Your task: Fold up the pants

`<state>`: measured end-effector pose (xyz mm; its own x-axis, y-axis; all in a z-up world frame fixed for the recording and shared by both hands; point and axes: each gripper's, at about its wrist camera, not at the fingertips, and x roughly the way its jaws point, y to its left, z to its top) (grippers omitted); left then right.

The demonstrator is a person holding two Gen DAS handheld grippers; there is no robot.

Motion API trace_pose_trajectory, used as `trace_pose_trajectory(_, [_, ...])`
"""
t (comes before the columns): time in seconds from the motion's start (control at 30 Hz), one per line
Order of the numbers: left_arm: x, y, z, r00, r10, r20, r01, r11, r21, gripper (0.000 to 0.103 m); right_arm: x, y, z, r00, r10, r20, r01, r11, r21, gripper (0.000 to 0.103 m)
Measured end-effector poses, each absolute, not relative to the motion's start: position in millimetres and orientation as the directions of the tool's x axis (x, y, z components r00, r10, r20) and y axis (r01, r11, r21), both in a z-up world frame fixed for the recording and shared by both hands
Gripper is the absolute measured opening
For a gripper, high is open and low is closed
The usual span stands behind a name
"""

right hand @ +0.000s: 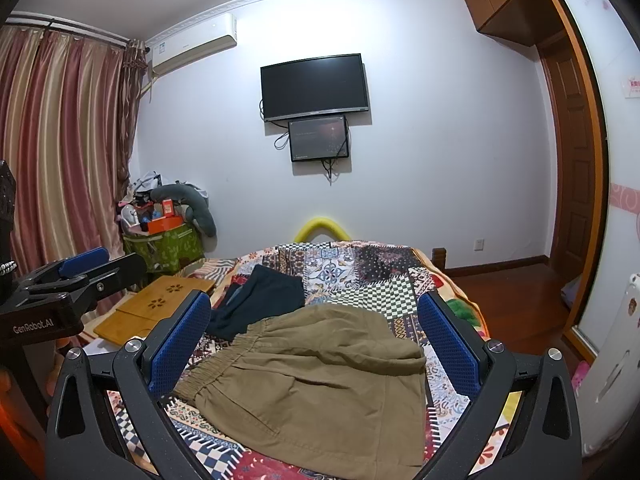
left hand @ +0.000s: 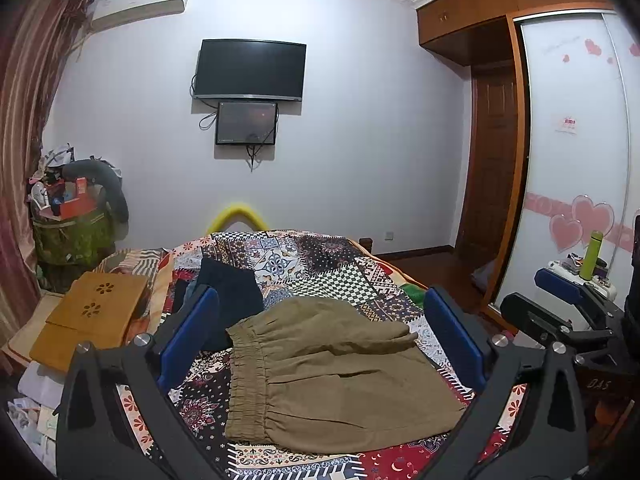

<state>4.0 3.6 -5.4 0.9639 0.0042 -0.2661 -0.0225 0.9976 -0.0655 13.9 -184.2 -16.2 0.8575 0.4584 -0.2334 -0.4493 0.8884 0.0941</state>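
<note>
On the patchwork quilt (left hand: pixel 320 264) your khaki pants (left hand: pixel 336 368) already lie folded into a compact stack — both grippers, left (left hand: pixel 320 344) and right (right hand: pixel 316 344), hang spread wide, empty; little remains.

Pants (left hand: pixel 332 368) olive-tan; quilt (left hand: pixel 320 264) multicolour patchwork w/ checks, florals; far garment (left hand: pixel 230 296) dark navy; pads (left hand: pixel 188 336) blue; curtains (right hand: pixel 60 140) pink-gold stripes.
</note>
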Motion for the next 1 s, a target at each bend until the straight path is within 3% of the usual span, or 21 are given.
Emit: trace_pose_trajectory(1.0, [6.1, 6.5, -10.5, 0.960, 0.004, -0.279, -0.022, 0.998, -0.062, 0.103, 17.5, -185.8, -23.9, 0.857, 0.457, -0.239, -0.447, 0.889, 0.097, 0.103])
